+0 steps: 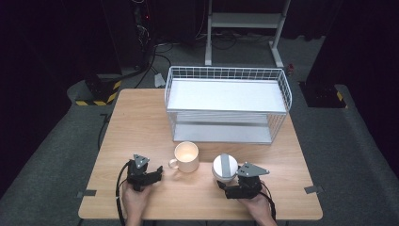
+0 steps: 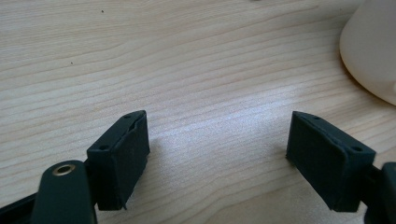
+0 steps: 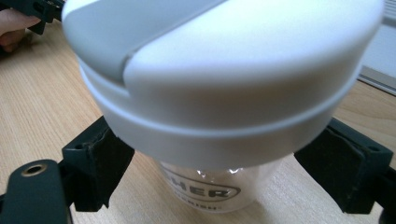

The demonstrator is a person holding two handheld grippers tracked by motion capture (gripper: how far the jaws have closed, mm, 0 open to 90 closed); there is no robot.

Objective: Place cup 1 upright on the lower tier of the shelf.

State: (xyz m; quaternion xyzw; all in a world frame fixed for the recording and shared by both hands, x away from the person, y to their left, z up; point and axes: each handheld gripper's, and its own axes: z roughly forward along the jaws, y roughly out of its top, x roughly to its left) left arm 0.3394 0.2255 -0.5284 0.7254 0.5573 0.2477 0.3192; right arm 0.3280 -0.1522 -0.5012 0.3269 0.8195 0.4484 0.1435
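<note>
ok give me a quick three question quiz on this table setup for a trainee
1. In the high view, toward which gripper does the handle of the mug point?
2. True or false: the left gripper has something between its fingers.
3. The fingers of the right gripper flank: A the mug, B the white-lidded cup, C the wire rack.
Key: 1 the left gripper; 2 false; 3 B.
</note>
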